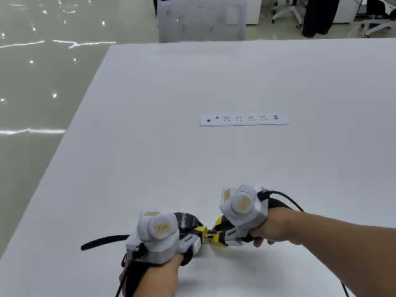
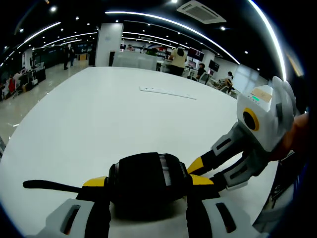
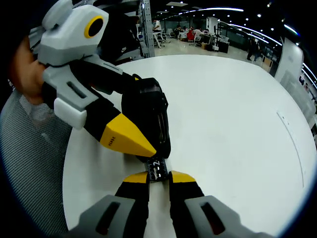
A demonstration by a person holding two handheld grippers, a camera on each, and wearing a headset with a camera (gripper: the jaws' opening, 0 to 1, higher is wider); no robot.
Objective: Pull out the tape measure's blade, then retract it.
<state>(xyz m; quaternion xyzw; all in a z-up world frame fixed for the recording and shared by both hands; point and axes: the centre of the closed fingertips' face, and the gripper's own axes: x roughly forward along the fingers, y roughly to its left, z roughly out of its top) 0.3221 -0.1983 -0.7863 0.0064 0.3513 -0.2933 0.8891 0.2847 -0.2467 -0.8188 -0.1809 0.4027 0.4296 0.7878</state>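
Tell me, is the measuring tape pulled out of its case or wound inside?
Barely out: a short numbered stub of tape shows past the black case, pinched by the right tongs.

A white power strip (image 1: 244, 119) lies flat on the white table (image 1: 154, 161), well beyond the tongs (image 1: 207, 237). Glossy floor (image 1: 37, 74) lies off to their left; a grey panel (image 1: 201, 21) stands past the table's far edge.

Left gripper (image 2: 147, 187) and right gripper (image 3: 158, 176) clamped, facing each other.
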